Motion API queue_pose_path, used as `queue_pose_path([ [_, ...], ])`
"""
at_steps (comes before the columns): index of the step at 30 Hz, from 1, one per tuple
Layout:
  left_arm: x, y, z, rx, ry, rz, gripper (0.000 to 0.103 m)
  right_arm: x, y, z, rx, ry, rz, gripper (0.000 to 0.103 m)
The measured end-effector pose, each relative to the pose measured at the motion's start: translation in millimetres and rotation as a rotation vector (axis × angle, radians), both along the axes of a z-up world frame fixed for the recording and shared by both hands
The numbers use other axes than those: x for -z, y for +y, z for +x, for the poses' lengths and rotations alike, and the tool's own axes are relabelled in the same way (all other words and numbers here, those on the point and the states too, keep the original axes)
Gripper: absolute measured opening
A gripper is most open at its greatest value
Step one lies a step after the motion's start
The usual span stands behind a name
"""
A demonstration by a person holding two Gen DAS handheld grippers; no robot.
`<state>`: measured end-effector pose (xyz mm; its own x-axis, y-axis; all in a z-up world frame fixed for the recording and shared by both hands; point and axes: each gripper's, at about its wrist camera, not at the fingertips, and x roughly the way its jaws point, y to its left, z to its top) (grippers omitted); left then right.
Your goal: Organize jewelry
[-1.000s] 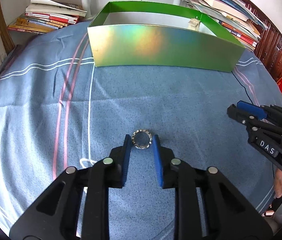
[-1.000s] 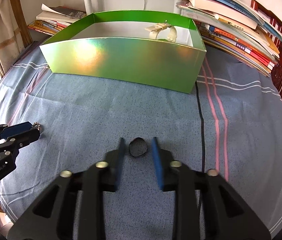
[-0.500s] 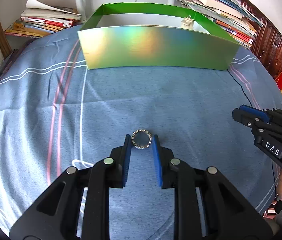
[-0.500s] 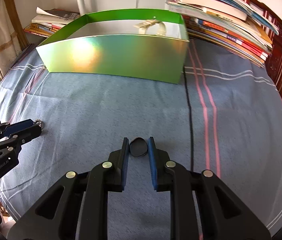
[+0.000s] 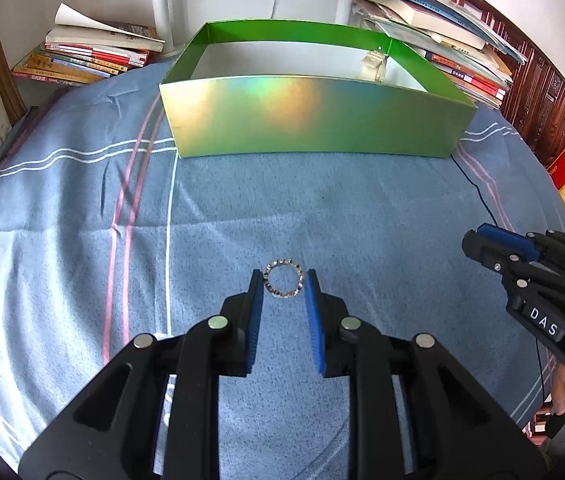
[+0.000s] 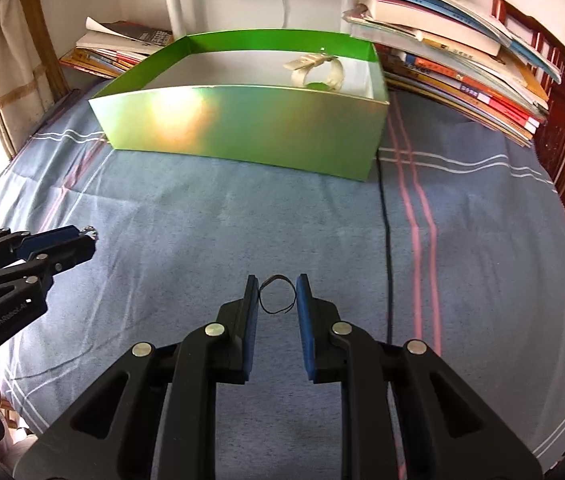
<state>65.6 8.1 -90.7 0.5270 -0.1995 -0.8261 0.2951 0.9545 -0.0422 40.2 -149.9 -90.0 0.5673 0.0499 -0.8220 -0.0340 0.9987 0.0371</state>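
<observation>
Box (image 5: 314,120) nearer; books (image 5: 94,56) behind.

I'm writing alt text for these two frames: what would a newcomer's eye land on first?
First, the shiny green box, open-topped, at the far side of the blue striped cloth, with a pale watch inside its right end. Then each gripper's catch: the left gripper holds a beaded bracelet, the right gripper a thin dark loop.
</observation>
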Motion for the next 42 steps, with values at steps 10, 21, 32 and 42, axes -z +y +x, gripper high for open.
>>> queue_pose_path([
  [10,-100.4,7.9,34.8,-0.017,-0.256,-0.011,0.021,-110.4,-11.6,35.4,0.005,-0.304,-0.010,0.020],
  [21,-86.5,-14.1,166.3,-0.085,-0.198,-0.022,0.021,-51.8,-32.0,153.5,0.138,-0.158,0.045,0.020],
  [32,-42.7,-18.1,185.6,-0.088,-0.139,0.006,0.024,-15.9,-29.6,164.0,0.127,-0.102,0.016,0.028],
  [42,-76.6,-14.9,148.0,-0.087,-0.278,0.012,0.077,-66.7,-27.7,112.7,0.128,-0.246,0.010,0.063],
])
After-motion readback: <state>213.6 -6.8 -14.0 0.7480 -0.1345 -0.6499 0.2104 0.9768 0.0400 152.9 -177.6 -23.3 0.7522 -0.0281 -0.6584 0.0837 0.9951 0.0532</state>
